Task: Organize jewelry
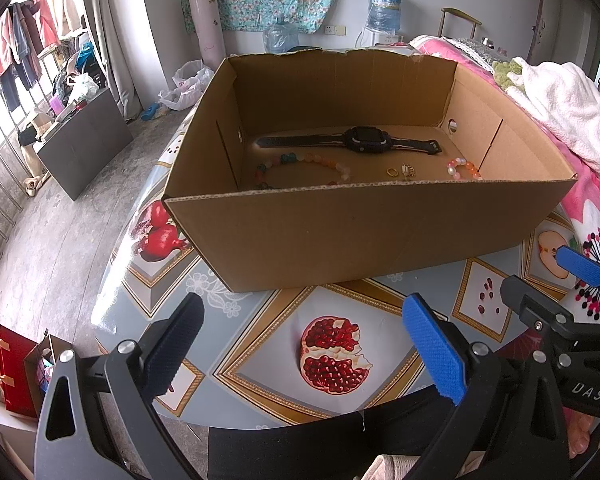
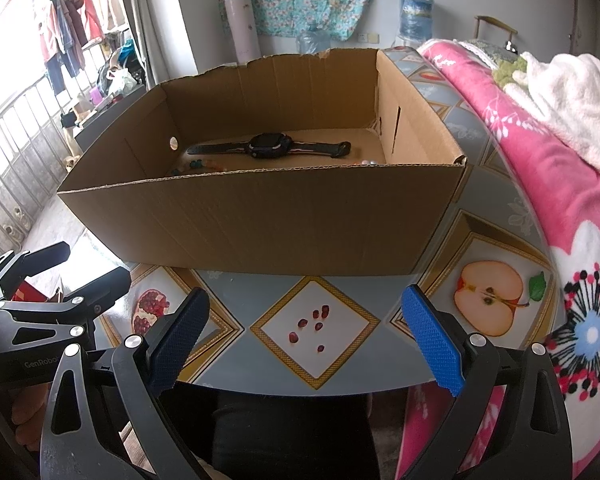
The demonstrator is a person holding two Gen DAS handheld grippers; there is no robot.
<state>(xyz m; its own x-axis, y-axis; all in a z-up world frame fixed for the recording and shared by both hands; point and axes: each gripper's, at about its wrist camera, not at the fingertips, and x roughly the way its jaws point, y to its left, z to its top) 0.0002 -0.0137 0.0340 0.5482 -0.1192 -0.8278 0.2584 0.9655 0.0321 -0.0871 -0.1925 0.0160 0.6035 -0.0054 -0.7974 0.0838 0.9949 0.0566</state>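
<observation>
An open cardboard box (image 1: pixel 352 232) (image 2: pixel 260 216) stands on the fruit-print table. On its floor lie a black watch (image 1: pixel 352 142) (image 2: pixel 270 147), a long bead bracelet (image 1: pixel 300 168) (image 2: pixel 200 166), a gold ring (image 1: pixel 392 171), small gold earrings (image 1: pixel 408 171) and a pink bead bracelet (image 1: pixel 462 169). My left gripper (image 1: pixel 306 326) hangs open in front of the box with nothing between its fingers. My right gripper (image 2: pixel 306 308) is also open and empty, near the table's front edge. The right gripper (image 1: pixel 580 268) shows at the right of the left wrist view.
A pink floral blanket (image 2: pixel 540 184) with a white towel (image 2: pixel 572 96) borders the table on the right. The table's tablecloth (image 1: pixel 260 320) drops off to the concrete floor (image 1: pixel 52 232) on the left. A red bag (image 1: pixel 16 372) stands on the floor.
</observation>
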